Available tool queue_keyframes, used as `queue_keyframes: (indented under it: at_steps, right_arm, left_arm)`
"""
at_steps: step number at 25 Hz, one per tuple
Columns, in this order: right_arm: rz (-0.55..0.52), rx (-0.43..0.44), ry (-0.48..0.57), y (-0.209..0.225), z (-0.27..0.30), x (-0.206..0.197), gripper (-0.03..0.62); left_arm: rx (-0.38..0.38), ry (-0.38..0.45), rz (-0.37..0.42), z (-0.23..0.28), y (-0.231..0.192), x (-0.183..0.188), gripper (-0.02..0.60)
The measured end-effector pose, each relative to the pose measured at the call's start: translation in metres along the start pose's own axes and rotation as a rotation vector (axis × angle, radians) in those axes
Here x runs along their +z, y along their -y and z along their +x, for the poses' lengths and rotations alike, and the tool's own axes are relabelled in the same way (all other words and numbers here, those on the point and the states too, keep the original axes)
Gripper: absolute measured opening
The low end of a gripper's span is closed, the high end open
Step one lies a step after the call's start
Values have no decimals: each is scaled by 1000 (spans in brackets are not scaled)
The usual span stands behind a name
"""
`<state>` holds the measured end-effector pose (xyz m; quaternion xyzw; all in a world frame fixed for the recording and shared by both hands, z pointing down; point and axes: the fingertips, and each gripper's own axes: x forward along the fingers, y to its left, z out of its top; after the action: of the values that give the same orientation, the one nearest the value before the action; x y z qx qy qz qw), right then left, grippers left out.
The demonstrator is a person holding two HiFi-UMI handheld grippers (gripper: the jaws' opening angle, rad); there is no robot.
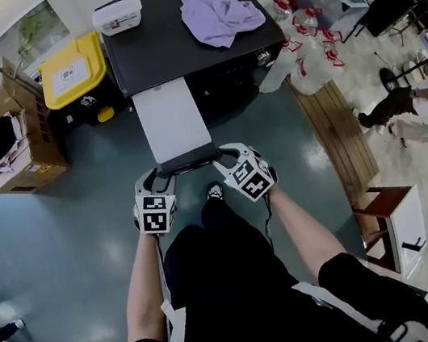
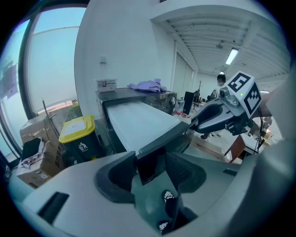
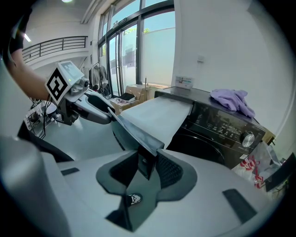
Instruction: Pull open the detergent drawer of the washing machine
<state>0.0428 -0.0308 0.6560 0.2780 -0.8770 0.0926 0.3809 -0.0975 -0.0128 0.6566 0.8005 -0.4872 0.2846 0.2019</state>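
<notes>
Here, the drawer (image 1: 172,120) stands drawn far out of the washing machine (image 1: 173,34), leaving its front at the left side and reaching toward the person. Its long axis runs straight out from the machine, roughly level. The dark front panel (image 1: 188,161) is the end farthest from the machine and faces away from it.

The left gripper (image 1: 161,175) takes the panel's left corner, with its jaws clamped on the panel's edge, which fills the gap between them. The right gripper (image 1: 223,152) takes the right corner the same way, in a narrower grip, as its own view shows.

Risks, as judged:
- The drawer looks close to the end of its travel, so further pulling could drag it off its guides or strain the stop.
- An uneven pull by the two hands would skew the long body sideways against the machine's opening and jam it.
- Each hold is on a thin edge at a corner, so a jerk or downward load could let the panel slip out. With so much overhang from the machine, weight on that far end would lever the guides.
</notes>
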Motion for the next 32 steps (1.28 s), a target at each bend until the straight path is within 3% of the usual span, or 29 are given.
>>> queue_keyframes:
  at_steps: [19, 26, 28, 32]
  right_arm:
    - [57, -65, -27, 3, 7, -15, 138]
    - [198, -152, -34, -4, -9, -27, 186]
    - [231, -171, -34, -10, -17, -30, 186]
    - [308, -199, -32, -27, -32, -31, 156]
  left_arm:
    - [26, 1, 17, 4, 3, -8, 206]
    - [47, -29, -10, -17, 2, -25, 204]
    - [51, -26, -44, -28, 3, -31, 204]
    - [72, 6, -201, -52, -1, -36, 196]
